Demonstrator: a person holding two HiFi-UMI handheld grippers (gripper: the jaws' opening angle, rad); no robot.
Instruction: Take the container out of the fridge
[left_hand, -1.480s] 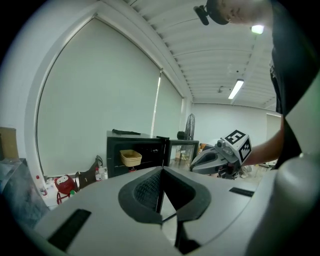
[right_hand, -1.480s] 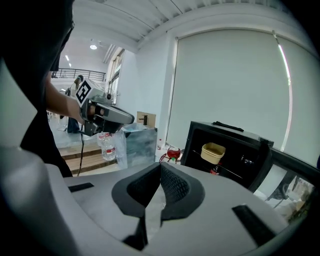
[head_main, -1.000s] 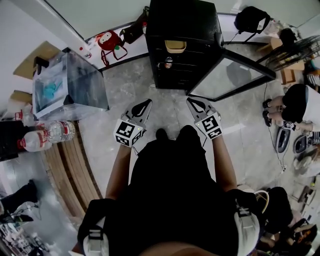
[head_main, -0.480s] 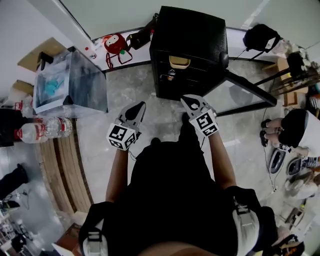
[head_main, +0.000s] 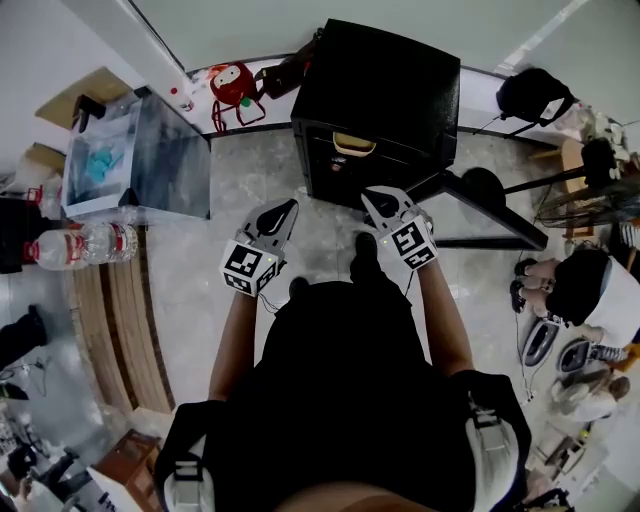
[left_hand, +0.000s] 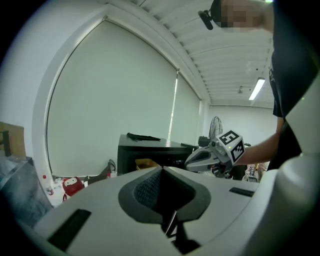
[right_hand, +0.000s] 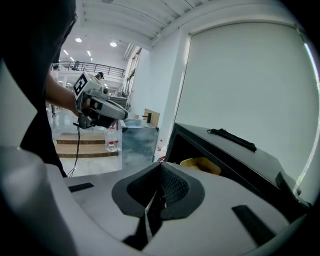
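Observation:
The black fridge (head_main: 380, 95) stands on the floor in front of me, its glass door (head_main: 490, 215) swung open to the right. A yellow container (head_main: 353, 145) sits on the top shelf, also visible as the yellow container (left_hand: 145, 163) and the yellow container (right_hand: 202, 165) in the two gripper views. My left gripper (head_main: 283, 212) hovers left of the fridge front, shut and empty. My right gripper (head_main: 375, 203) is just before the fridge's open front, below the container, shut and empty. Neither touches the container.
A clear plastic box (head_main: 135, 165) stands on the floor at the left, with water bottles (head_main: 85, 243) and wooden steps (head_main: 120, 320) nearer me. A red toy (head_main: 232, 82) lies by the wall. A person (head_main: 590, 290) sits at the right, near a black bag (head_main: 530, 95).
I have stepped closer to the fridge. Both grippers have moved forward, the right one up to the fridge's open front. Both stay shut.

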